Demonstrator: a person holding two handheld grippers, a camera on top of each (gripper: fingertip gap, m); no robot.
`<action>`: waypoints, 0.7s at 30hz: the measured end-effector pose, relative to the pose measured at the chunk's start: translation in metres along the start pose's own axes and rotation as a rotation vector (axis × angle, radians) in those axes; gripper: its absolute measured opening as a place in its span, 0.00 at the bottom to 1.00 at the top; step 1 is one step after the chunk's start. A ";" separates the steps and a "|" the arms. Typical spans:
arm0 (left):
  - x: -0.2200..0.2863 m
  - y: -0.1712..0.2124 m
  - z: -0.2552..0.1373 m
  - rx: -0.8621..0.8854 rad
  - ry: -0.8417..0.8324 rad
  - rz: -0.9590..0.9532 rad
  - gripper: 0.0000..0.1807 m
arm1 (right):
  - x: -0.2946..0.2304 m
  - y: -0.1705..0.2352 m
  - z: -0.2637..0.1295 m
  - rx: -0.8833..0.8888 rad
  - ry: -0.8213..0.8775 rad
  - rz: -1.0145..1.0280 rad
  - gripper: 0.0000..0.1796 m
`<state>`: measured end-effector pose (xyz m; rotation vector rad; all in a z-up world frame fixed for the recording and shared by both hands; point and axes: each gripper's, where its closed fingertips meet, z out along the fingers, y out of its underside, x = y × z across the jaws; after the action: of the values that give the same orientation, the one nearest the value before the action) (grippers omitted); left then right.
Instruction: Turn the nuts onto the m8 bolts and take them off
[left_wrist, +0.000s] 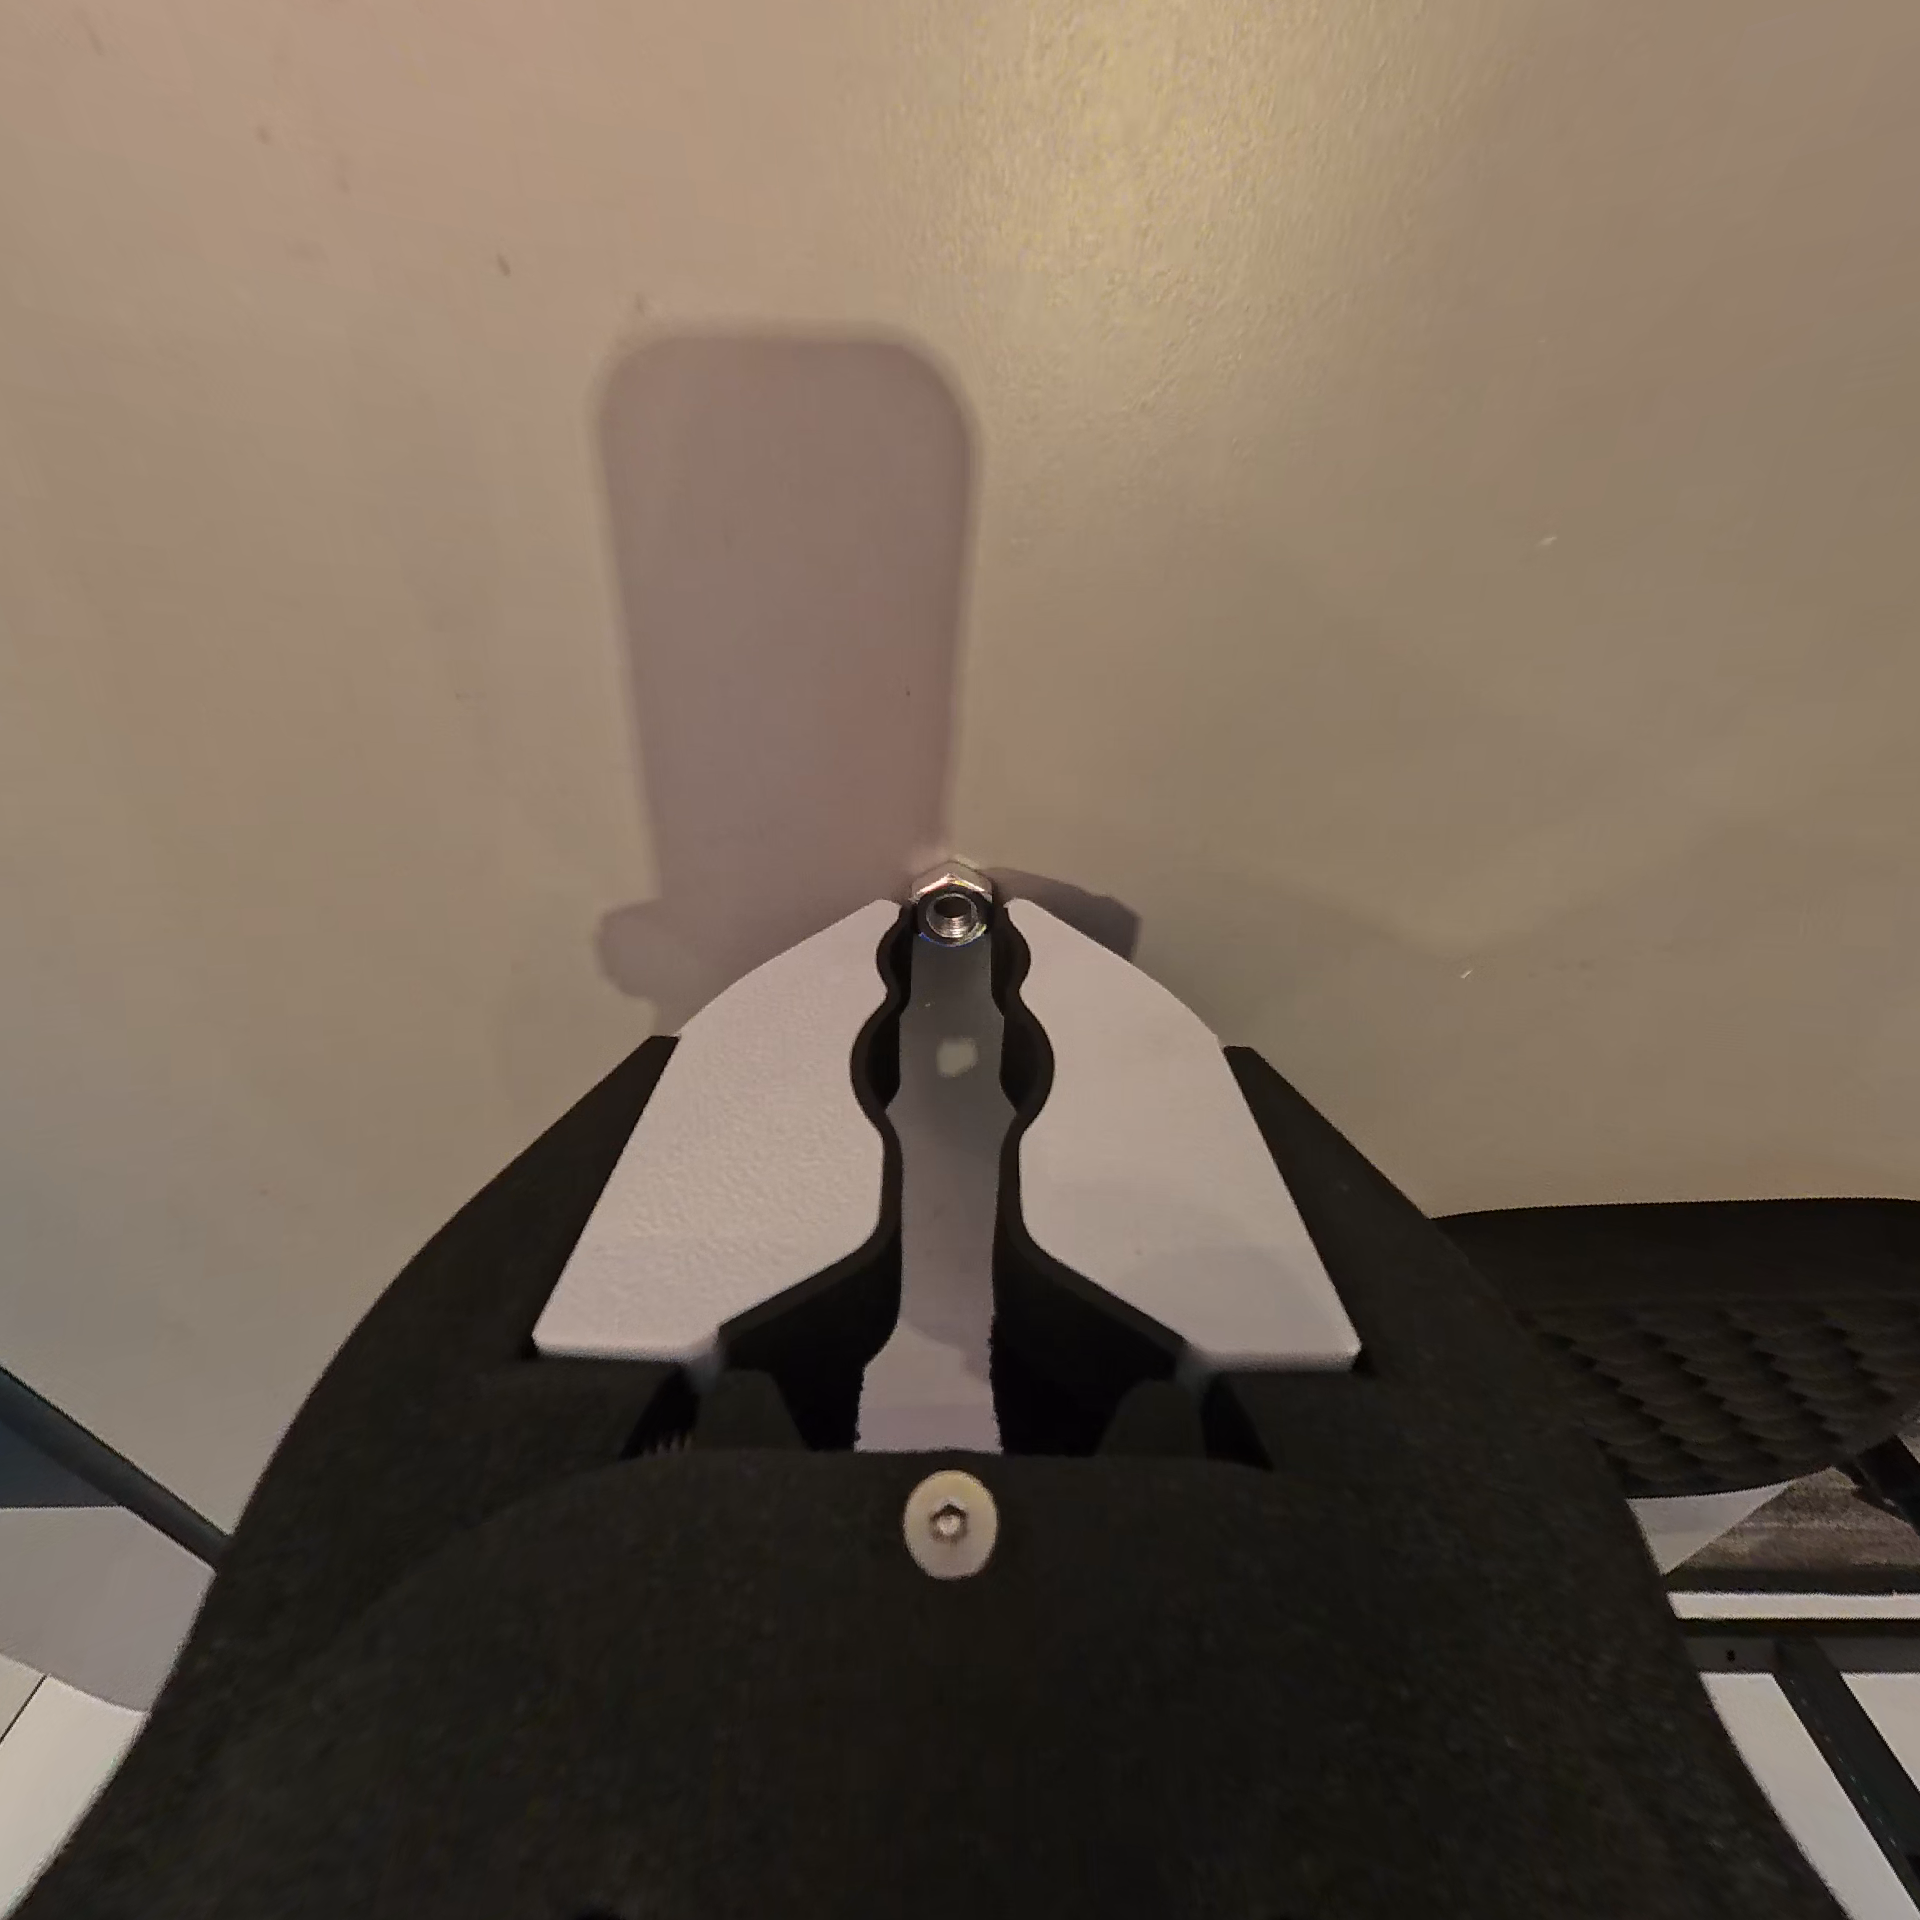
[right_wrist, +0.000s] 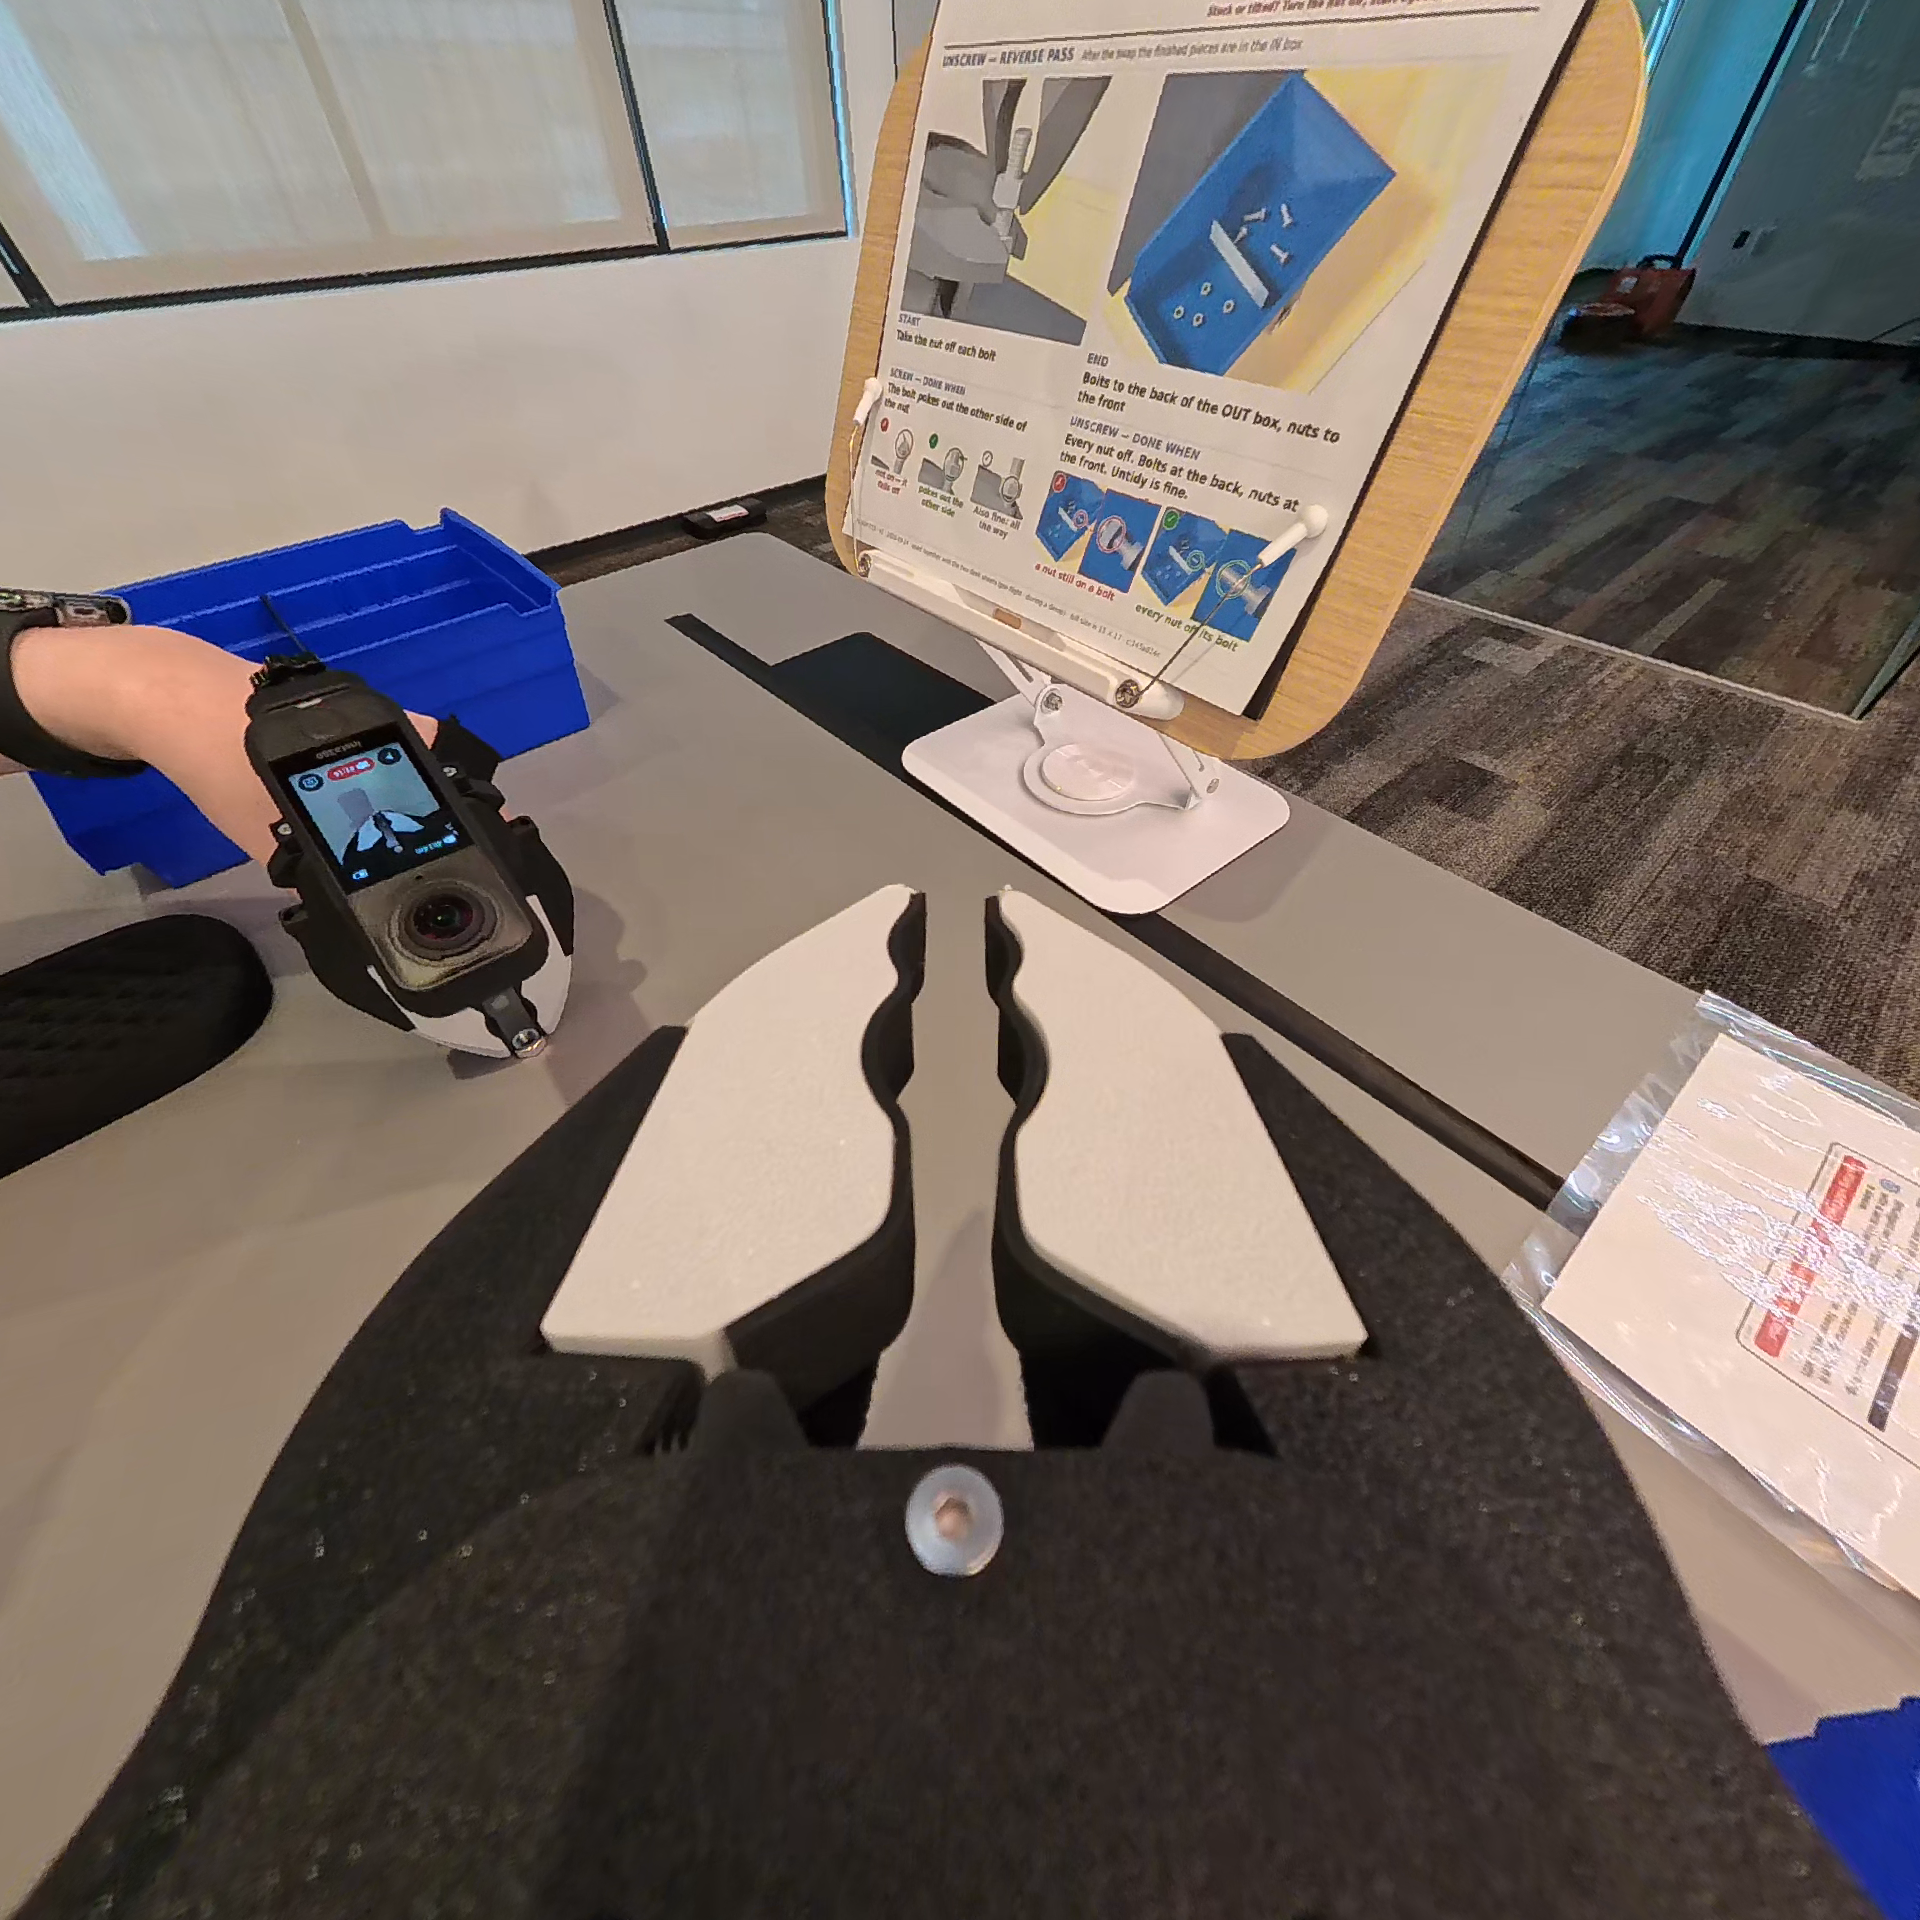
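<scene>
Steel nut (left_wrist: 952, 916) in left gripper (left_wrist: 952, 920); blue bin (right_wrist: 395, 623) only in rt view

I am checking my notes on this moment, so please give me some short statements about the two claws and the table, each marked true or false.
1. The left claw is shut on a nut. True.
2. The right claw holds a bolt. False: nothing is between its fingers, which stand slightly apart.
3. A blue bin sits on the table behind the left claw. True.
4. The instruction sheet lies flat on the table. False: it stands propped on a white stand.
5. A bagged card lies to the right claw's right. True.
</scene>
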<state>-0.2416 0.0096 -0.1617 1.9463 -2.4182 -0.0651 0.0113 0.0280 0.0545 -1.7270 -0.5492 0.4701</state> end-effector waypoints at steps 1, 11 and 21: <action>0.000 0.000 0.000 0.003 0.001 -0.001 0.08 | 0.000 0.000 0.000 0.001 0.000 0.002 0.06; 0.002 0.001 -0.003 0.070 -0.002 -0.024 0.14 | 0.002 0.001 -0.004 0.012 0.004 0.012 0.06; -0.030 0.080 -0.136 0.195 -0.264 -0.176 0.17 | 0.007 0.005 -0.008 0.019 0.013 0.033 0.06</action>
<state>-0.3061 0.0543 -0.0212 2.3732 -2.4832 -0.1002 0.0219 0.0247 0.0508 -1.7225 -0.5060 0.4860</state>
